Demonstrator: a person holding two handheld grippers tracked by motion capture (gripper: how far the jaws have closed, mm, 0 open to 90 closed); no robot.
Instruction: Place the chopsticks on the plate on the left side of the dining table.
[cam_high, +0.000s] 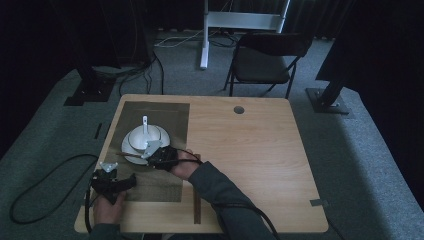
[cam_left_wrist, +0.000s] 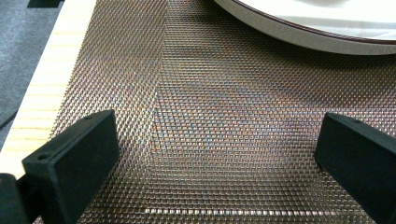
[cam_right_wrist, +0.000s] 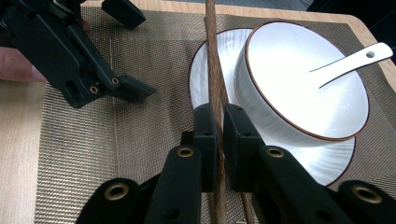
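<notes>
High view. Table (cam_high: 250, 150) with a dark mat (cam_high: 165, 115) on its left part. On the mat a white plate (cam_high: 131, 150) carries a bowl (cam_high: 145, 136), with a spoon (cam_high: 145, 122) in the bowl, handle toward the far edge. Right gripper (cam_high: 156, 156) sits at the plate's near-right rim, clamped on brown chopsticks (cam_high: 127, 155). Their long axis runs roughly level across the picture, tips reaching left past the plate's near rim. Left gripper (cam_high: 112, 181) sits nearer the person than the plate, over the mat's near-left corner. Right of the plate the tabletop is bare wood, plenty of open room. Left of the plate the mat edge and table edge come close. A thin dark strip (cam_high: 197, 200) lies along the mat's right side, toward the near edge.

Left gripper view. Jaws stand wide apart, nothing between them, just woven mat (cam_left_wrist: 210, 130) below. Plate (cam_left_wrist: 327, 35) rim crosses the top right, apart from the jaws. Wood edge of the table (cam_left_wrist: 46, 79) shows at left.

Right gripper view. Jaws together on the chopsticks (cam_right_wrist: 214, 56), which run straight away along the jaw line, over the plate (cam_right_wrist: 205, 65) rim just beside the bowl (cam_right_wrist: 299, 93). Spoon (cam_right_wrist: 350, 60) leans on the bowl's far side. Left gripper (cam_right_wrist: 128, 51) lies off the plate's left, over mat (cam_right_wrist: 130, 135), jaws parted.
</notes>
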